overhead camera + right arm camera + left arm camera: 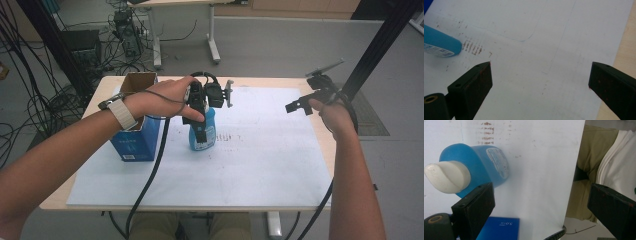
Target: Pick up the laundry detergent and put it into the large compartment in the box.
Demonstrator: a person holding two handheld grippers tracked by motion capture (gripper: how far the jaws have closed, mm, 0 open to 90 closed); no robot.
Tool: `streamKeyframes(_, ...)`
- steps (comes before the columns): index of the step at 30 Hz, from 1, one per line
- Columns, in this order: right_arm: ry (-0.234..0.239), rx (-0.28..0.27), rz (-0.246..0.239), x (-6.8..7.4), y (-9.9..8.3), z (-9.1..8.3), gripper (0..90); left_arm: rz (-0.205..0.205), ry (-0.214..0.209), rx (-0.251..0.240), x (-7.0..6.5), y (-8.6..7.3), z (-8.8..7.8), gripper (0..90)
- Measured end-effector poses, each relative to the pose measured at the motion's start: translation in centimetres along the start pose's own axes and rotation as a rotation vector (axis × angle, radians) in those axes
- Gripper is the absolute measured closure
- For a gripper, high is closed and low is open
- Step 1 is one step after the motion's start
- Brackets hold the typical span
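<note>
The blue bottle point(202, 131) with the white cap point(447, 177) stands upright on the white sheet point(260, 150) toward the table's left side, just beside the blue carton point(135, 131). The left gripper point(200, 125) is held directly above it, jaws spread wide with nothing between them; in the left gripper view the bottle lies off the left-hand jaw, not in the gap. The right gripper point(296, 106) is kept well apart near the right edge, jaws likewise wide and empty. The left is judged far nearer for a grasp.

One blue bottle point(202, 131) and one blue box point(134, 141) are standing on the white sheet point(260, 165), near its left edge; two grippers are hovering above.
</note>
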State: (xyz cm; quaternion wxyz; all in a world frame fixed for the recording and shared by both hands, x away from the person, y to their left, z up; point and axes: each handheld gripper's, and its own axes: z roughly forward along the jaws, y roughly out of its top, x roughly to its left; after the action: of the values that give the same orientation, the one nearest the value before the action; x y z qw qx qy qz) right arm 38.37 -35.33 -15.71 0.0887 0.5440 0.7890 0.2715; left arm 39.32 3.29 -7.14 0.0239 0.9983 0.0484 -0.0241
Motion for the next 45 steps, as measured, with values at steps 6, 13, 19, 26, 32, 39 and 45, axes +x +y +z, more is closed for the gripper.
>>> streamKeyframes(6, 0.002, -0.003, -0.005, 0.20, 0.01, -0.13, 5.1, -0.005, 0.005, -0.001, -0.27, -0.13, -0.21, 8.0)
streamKeyframes(13, 0.001, -0.004, -0.009, 0.39, 0.21, -0.26, 5.1, -0.005, 0.007, 0.000, -0.42, -0.31, -0.45, 8.0)
streamKeyframes(19, -0.001, -0.011, -0.008, 0.50, 0.20, -0.53, 5.1, -0.005, 0.009, 0.000, -0.63, -0.39, -0.62, 8.0)
streamKeyframes(26, 0.001, -0.006, -0.013, 0.46, 0.28, -0.37, 5.1, -0.007, 0.008, -0.001, -0.54, -0.28, -0.62, 8.0)
streamKeyframes(32, 0.001, -0.007, -0.008, 0.32, 0.20, -0.32, 5.1, -0.007, 0.009, 0.002, -0.50, -0.28, -0.69, 8.2)
streamKeyframes(39, 0.001, -0.006, -0.007, 0.38, 0.20, -0.37, 5.1, -0.009, 0.007, -0.001, -0.54, -0.41, -0.87, 8.4)
streamKeyframes(45, 0.001, -0.004, -0.011, 0.41, 0.26, -0.30, 5.1, -0.020, 0.010, 0.001, -0.51, -0.42, -1.02, 8.3)
